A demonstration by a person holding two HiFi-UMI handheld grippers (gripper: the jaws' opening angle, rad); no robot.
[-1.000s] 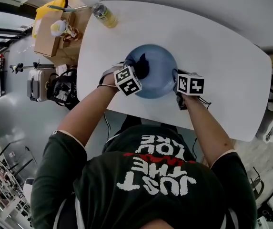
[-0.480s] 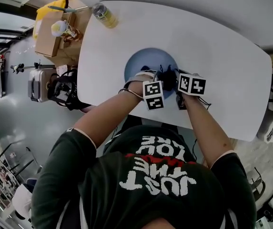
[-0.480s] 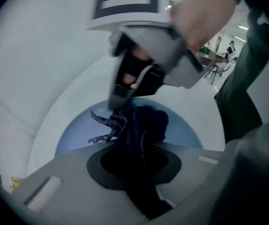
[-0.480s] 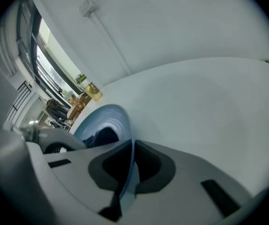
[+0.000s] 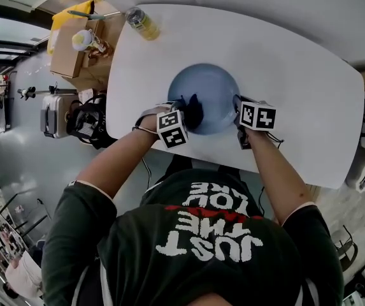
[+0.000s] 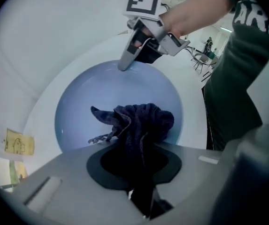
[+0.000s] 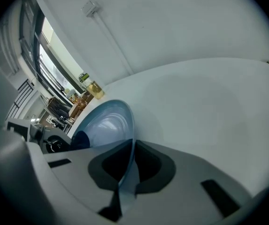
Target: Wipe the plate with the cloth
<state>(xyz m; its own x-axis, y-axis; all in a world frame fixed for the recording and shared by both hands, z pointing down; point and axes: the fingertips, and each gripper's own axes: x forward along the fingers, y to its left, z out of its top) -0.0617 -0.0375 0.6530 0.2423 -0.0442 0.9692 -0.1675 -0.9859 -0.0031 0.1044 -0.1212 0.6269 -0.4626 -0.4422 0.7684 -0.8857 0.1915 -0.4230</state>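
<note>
A pale blue plate (image 5: pixel 207 88) lies on the white table (image 5: pixel 297 88). A dark navy cloth (image 5: pixel 192 110) rests on the plate's near-left part, and my left gripper (image 5: pixel 183 112) is shut on it, pointing steeply down. In the left gripper view the cloth (image 6: pixel 141 123) bunches out of the jaws onto the plate (image 6: pixel 101 93). My right gripper (image 5: pixel 238 107) is shut on the plate's right rim. In the right gripper view the rim (image 7: pixel 127 144) runs between the jaws and the plate (image 7: pixel 106 123) stands tilted. The right gripper (image 6: pixel 125 67) also shows at the far rim in the left gripper view.
A bottle with yellow contents (image 5: pixel 141 21) stands at the table's far left corner. Beyond that edge sits a cardboard box (image 5: pixel 71 53) with small items on it. The table's near edge runs just below the plate, close to the person's body.
My left gripper swept the cloth across the plate to the right, next to the right gripper, then back to the near-left part. The right gripper stayed on the rim.
</note>
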